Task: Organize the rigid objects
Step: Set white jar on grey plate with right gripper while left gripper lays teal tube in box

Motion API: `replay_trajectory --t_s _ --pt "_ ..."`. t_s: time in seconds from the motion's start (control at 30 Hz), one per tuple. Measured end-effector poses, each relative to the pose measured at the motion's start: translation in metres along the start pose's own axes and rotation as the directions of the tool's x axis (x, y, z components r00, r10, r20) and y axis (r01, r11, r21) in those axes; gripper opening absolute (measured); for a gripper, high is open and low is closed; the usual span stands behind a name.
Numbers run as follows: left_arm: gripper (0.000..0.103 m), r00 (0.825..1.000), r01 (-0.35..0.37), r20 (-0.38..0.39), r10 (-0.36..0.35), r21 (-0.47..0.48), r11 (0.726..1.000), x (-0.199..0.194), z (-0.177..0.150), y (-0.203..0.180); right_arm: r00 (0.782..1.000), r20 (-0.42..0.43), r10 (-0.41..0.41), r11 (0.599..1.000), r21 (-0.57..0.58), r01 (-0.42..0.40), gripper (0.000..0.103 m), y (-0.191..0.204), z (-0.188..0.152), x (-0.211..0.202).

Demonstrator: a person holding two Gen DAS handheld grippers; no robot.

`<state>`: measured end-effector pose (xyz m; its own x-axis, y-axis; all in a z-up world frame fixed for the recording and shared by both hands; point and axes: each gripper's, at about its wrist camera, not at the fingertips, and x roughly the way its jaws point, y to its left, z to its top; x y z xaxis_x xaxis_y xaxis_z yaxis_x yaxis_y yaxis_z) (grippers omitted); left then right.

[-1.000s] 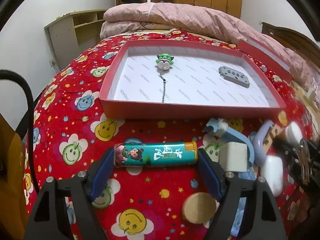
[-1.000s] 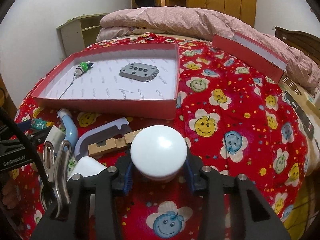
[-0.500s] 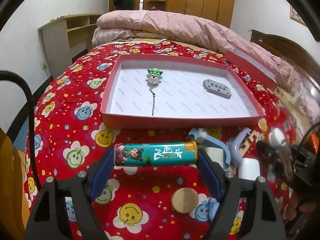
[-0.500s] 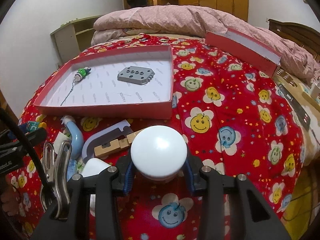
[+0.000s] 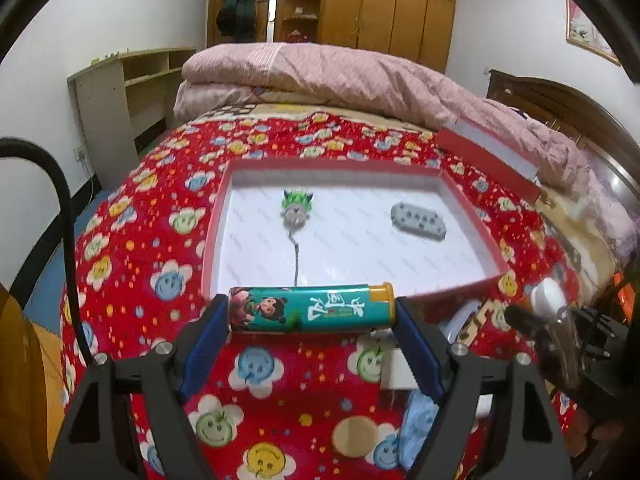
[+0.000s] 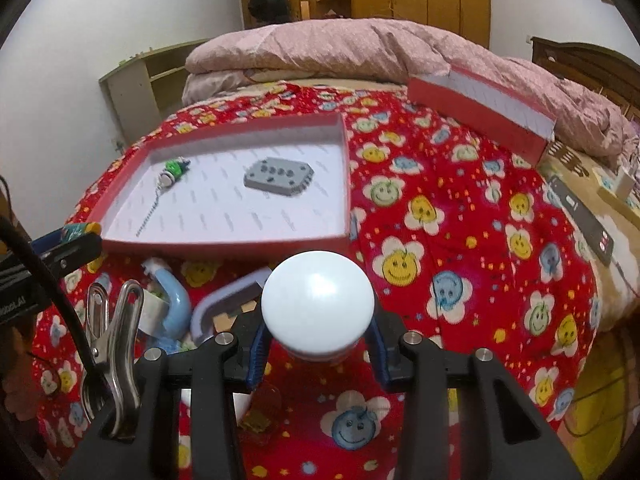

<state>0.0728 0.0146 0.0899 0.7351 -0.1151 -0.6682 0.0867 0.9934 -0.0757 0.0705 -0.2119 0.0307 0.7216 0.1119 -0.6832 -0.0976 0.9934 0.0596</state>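
Teal printed lighter with orange cap (image 5: 310, 309) is pinched lengthwise, end to end, between the blue pads of the left gripper (image 5: 311, 322), held clear of the red smiley-flower bedspread (image 5: 132, 216). White round-topped plastic jar (image 6: 318, 304) is clamped at its sides by the right gripper (image 6: 316, 340). Both are carried just short of the near wall of the shallow red cardboard box lid with white lining (image 6: 224, 245), where a green figurine keychain (image 5: 297, 208) and a grey studded plate (image 5: 418, 224) already lie. Wall should be cleared before lowering. Items are best set on bare lining, well apart. Lighter grip is end-on, so slip is likely; level should be kept, release made low.
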Motion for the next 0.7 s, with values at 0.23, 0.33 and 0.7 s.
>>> replay_trajectory --t_s 0.23,0.33,0.7 --pt "0.084 1.0 -0.01 0.002 0.01 0.029 1.0 0.013 0.026 -0.008 0.998 0.032 0.05 0.998 -0.048 -0.049 0.041 0.007 0.027 -0.001" --pt "0.084 1.0 0.006 -0.014 -0.006 0.024 1.0 0.022 0.039 -0.008 0.997 0.037 0.066 0.996 -0.062 -0.064 0.041 0.01 0.045 0.004" --pt "0.084 0.993 -0.029 -0.111 0.026 -0.028 0.999 0.076 0.054 -0.001 0.992 0.002 0.128 0.987 -0.096 -0.127 0.041 0.022 0.101 0.055"
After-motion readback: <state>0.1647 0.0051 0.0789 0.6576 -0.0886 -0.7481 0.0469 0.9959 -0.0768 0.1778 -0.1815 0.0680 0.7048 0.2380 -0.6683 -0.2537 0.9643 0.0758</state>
